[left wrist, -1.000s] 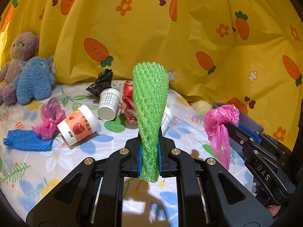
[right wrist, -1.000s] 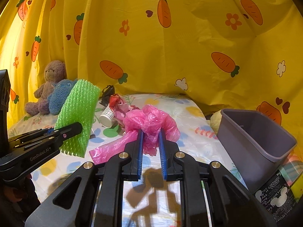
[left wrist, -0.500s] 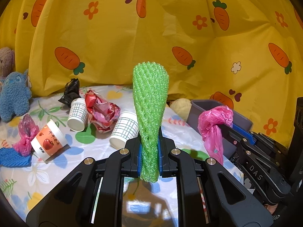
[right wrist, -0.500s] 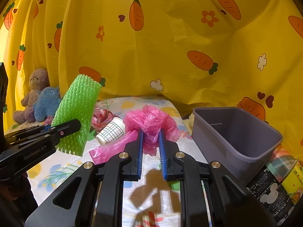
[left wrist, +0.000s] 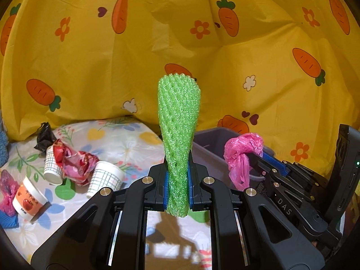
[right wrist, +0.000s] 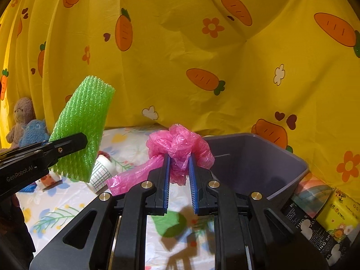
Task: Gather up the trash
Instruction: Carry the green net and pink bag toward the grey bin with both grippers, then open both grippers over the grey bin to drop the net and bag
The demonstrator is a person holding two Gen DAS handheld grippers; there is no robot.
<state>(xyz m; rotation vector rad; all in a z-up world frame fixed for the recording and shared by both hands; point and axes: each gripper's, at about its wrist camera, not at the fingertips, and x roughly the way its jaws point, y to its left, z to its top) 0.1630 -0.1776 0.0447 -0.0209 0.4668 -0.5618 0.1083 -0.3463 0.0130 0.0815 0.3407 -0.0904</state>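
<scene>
The green foam net sleeve [left wrist: 178, 121] stood upright in the left gripper [left wrist: 178, 180], clamped at its narrow lower end between the blue pads, the wider top flaring free above. It appeared very light, soft and springy; judged unlikely to slip while pinched at the collapsed neck, though the mesh would compress readily and could spring out if the hold loosened. The pinch point low on the sleeve seemed sound.

The pink plastic bag [right wrist: 180, 145], knotted into a crumpled bunch, sat between the jaws of the right gripper [right wrist: 179, 168], with a loose tail trailing off to the left. Thin film, near weightless, slippery and prone to snag or cling to the pads on release; the knot was the firmest place to hold, and that was where the pads bore on it.

Both tools were nearly closed, each gripping its item, neither touching anything else.

The grey bin [right wrist: 258, 157] stood just beyond the right gripper, its inside showing no trash where visible. Both held items were above the flowered table cover [left wrist: 126, 139], near the bin but not yet over its opening. Paper cups [left wrist: 105, 177] and a red wrapper [left wrist: 74, 162] lay uncollected on the cover
</scene>
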